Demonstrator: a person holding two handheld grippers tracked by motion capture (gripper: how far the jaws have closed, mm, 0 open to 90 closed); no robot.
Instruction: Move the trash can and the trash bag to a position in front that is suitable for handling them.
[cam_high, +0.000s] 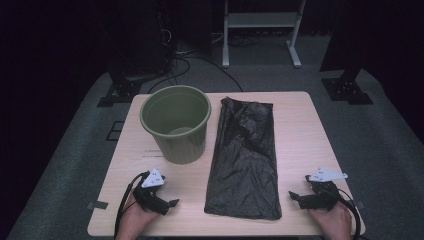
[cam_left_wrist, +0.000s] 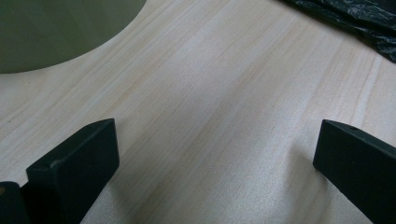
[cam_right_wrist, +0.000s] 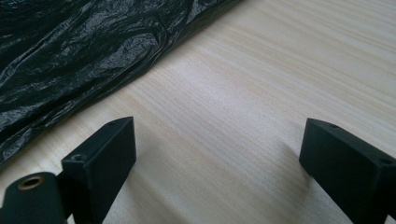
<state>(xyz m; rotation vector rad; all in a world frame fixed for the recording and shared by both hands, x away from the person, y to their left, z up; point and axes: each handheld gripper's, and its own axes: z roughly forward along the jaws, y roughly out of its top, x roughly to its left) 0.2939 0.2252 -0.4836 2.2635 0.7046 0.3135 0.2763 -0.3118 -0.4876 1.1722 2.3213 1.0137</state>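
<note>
Jaws spread wide and empty on both the left gripper (cam_high: 167, 205) and right gripper (cam_high: 296, 197), resting at the table's (cam_high: 295, 125) near corners, black bin bag (cam_high: 245, 160) flat between them, green bucket (cam_high: 176, 122) toward the far-left corner.

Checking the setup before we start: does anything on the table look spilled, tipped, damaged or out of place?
Nothing stands out. The olive-green plastic bin stands upright on the light wooden table, and the crinkled black plastic bag lies flat beside it, apart from it. The left gripper and right gripper have open, empty jaws.
</note>
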